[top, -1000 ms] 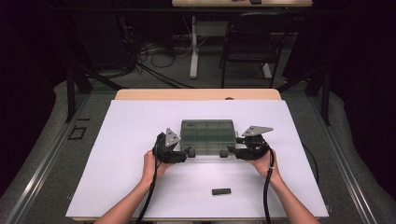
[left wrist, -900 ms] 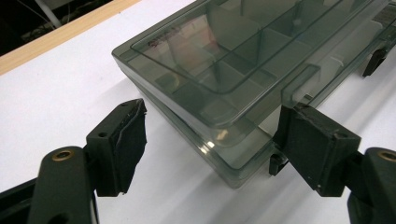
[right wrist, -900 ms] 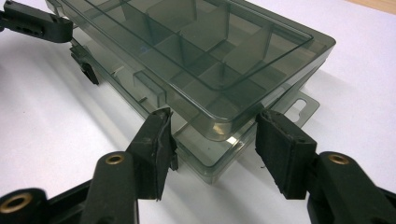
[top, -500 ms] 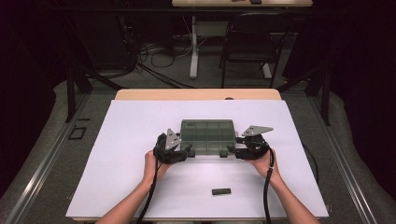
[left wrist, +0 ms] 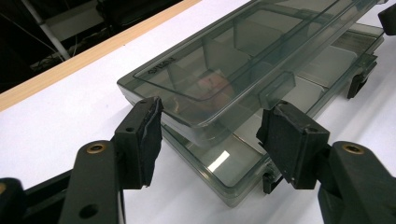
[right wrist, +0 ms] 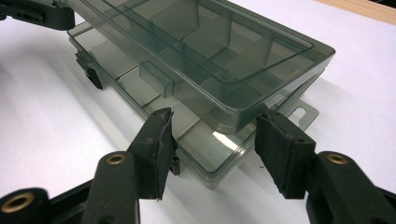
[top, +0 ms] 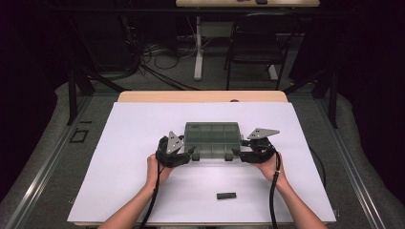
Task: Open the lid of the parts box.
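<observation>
Holding: your left gripper [top: 190, 153] and right gripper [top: 235, 154] straddle the box [top: 212, 138] corners.
Jaws: left just closing in, right spread, neither visibly pressing.

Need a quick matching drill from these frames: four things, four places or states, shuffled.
1. compartment box
2. box lid
3. small black block
4. left gripper

A. lies alone on the white sheet, near the person
B. raised at the near edge, tilted above the tray
C. at the box's near left corner
D. smoky clear plastic, mid-table

Pairs: 1-D, 2-B, 3-A, 4-C
</observation>
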A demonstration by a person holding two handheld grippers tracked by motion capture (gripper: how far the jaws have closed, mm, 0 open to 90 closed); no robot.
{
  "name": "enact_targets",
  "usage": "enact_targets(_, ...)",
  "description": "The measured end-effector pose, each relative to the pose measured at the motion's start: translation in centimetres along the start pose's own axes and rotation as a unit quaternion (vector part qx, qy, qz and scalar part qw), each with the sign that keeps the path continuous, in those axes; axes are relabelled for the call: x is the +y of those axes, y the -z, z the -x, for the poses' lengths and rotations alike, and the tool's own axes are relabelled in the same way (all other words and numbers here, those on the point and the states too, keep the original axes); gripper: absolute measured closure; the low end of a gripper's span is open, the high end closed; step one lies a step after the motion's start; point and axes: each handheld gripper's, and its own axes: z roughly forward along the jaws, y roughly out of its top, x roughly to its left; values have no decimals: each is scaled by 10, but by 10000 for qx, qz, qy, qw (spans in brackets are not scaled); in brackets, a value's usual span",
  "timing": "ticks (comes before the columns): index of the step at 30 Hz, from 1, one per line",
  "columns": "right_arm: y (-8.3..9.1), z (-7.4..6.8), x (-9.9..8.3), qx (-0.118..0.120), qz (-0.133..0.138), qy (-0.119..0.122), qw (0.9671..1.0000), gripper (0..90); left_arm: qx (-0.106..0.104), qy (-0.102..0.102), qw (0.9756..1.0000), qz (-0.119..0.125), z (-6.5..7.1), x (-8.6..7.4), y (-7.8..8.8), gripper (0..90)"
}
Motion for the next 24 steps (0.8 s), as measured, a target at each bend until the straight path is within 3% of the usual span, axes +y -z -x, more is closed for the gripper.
enact_targets(5,1,0,0,-94,10,84,9999,442,6,10,10000,38,-1,0,1,399)
enact_targets(13,4,-2,4,-445,116,394,9982,453,-11,44,10000,62,-1,0,1,404)
enact_targets(17,4,-3,6,-492,158,449,9977,468,-29,13,10000,52,-2,0,1,402)
enact_targets(24,5,-4,6,-526,158,481,9973,484,6,13,10000,-96,-5,2,2,326)
